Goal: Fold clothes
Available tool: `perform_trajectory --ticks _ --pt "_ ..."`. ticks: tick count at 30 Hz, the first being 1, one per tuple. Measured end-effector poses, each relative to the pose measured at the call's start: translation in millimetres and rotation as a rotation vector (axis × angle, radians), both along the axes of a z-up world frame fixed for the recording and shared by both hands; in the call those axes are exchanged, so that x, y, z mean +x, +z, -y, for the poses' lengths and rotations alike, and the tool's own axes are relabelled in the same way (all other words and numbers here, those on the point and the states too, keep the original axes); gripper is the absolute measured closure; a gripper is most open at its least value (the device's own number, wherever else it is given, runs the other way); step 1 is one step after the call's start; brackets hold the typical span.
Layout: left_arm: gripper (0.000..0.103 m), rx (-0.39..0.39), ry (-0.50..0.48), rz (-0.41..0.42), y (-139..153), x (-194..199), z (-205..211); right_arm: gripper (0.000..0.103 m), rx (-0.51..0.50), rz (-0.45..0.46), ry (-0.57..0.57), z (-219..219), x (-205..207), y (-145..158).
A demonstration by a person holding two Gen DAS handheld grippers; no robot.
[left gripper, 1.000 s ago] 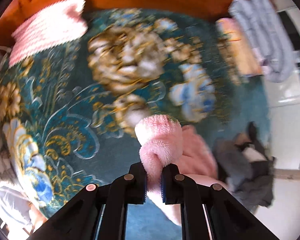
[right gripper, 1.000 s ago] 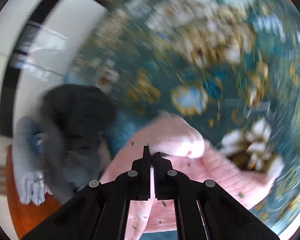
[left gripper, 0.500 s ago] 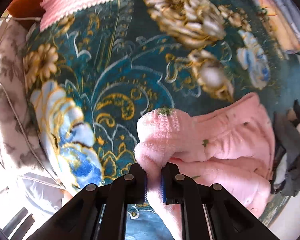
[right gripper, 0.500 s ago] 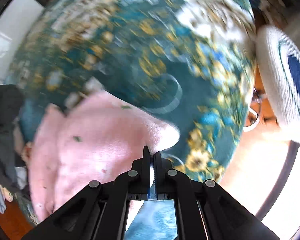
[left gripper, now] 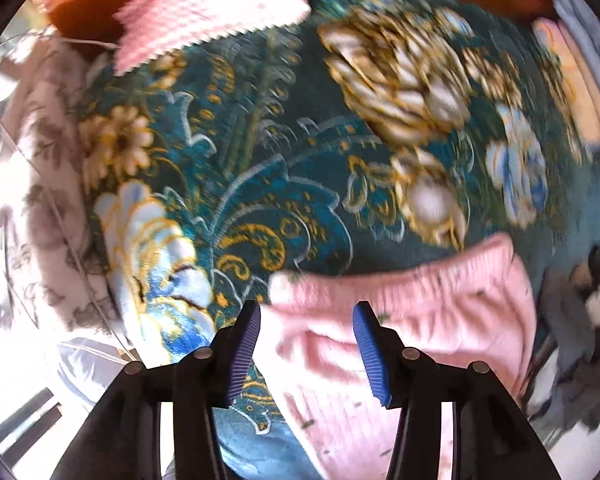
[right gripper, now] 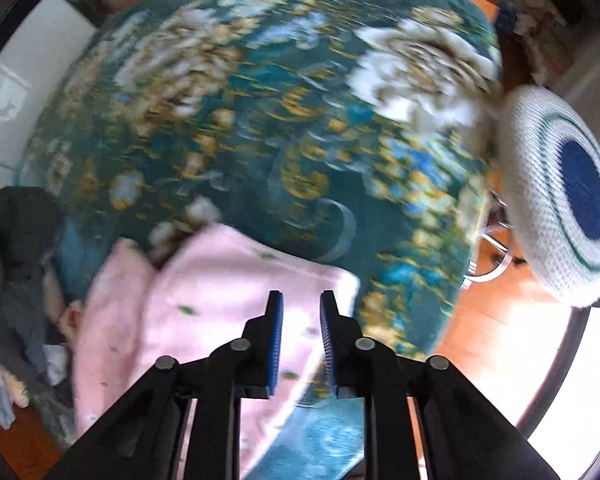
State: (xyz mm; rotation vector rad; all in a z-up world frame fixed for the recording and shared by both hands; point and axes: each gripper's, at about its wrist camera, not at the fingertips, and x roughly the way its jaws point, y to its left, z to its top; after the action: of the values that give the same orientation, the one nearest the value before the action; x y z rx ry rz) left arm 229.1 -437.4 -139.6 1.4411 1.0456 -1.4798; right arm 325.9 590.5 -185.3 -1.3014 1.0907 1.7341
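Note:
A fluffy pink garment [left gripper: 412,320] lies spread on the teal flowered cloth [left gripper: 268,184] that covers the table. My left gripper [left gripper: 306,320] is open and empty, its jaws wide apart just above the garment's near left corner. In the right wrist view the same pink garment [right gripper: 204,304] lies flat on the teal cloth [right gripper: 284,128]. My right gripper [right gripper: 301,306] is open and empty, its jaws a small gap apart over the garment's right corner.
A dark grey heap of clothes [left gripper: 580,340] lies right of the pink garment, also in the right wrist view [right gripper: 16,264]. Folded clothes [left gripper: 580,60] are stacked at the far right. A pink knitted cushion [left gripper: 208,12] and a white and blue round cushion [right gripper: 560,208] sit beside the table.
Both grippers held the pink garment's corners, carried it across the table and have now opened. The garment has dropped flat onto the cloth.

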Motion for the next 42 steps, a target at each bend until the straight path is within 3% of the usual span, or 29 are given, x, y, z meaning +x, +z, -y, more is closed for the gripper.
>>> perform_trajectory --ticks 3,7,9,14,15,16,21,24,27,30,32,37,40,41,42 --pt "0.051 -0.003 -0.025 -0.009 4.5 -16.4 -15.6 0.07 -0.035 -0.05 0.101 5.4 -47.4 -10.8" --pt "0.051 0.04 -0.093 -0.063 11.6 -49.5 -60.0 0.068 -0.11 -0.078 0.263 18.1 -126.0 -45.7" --pt "0.051 0.047 -0.132 -0.071 16.0 -61.4 -85.7 0.068 -0.143 -0.06 0.347 26.1 -166.6 -72.2" --pt "0.05 0.056 -0.151 -0.107 27.0 -73.3 -150.5 0.068 -0.219 0.022 0.443 35.9 -212.1 -121.7" --pt "0.05 0.062 -0.149 -0.11 26.2 -74.7 -162.2 0.072 -0.234 0.037 0.454 37.1 -215.3 -126.2" --pt "0.05 0.068 -0.144 -0.114 24.5 -75.5 -171.9 0.096 -0.241 0.045 0.466 37.2 -218.6 -127.0" --pt "0.05 0.123 -0.112 -0.13 8.2 -76.9 -211.4 0.097 -0.209 -0.006 0.524 22.0 -236.5 -94.5" --pt "0.05 0.139 -0.117 -0.139 5.1 -80.8 -225.3 0.097 -0.127 -0.088 0.547 -4.2 -261.5 -48.1" --pt "0.05 0.154 -0.115 -0.145 2.0 -83.5 -231.7 0.097 0.012 -0.135 0.641 -2.5 -296.7 3.5" --pt "0.05 0.161 -0.114 -0.141 0.8 -81.2 -235.3 0.097 0.155 -0.131 0.804 46.9 -322.6 33.7" --pt "0.05 0.16 -0.114 -0.132 0.2 -78.6 -237.3 0.097 0.186 -0.102 0.885 94.9 -328.4 29.7" --pt "0.05 0.156 -0.117 -0.1 1.2 -72.9 -241.2 0.095 -0.074 -0.085 1.024 226.0 -312.5 -39.9" --pt "0.05 0.146 -0.147 -0.092 6.1 -76.0 -242.9 0.09 -0.122 -0.078 1.122 278.1 -302.9 -63.4" --pt "0.05 0.144 -0.158 -0.091 7.6 -78.1 -242.8 0.085 -0.157 -0.095 1.135 283.3 -299.8 -64.0" --pt "0.05 0.143 -0.164 -0.089 7.2 -80.4 -242.1 0.071 -0.187 -0.117 1.144 284.2 -296.7 -62.2"
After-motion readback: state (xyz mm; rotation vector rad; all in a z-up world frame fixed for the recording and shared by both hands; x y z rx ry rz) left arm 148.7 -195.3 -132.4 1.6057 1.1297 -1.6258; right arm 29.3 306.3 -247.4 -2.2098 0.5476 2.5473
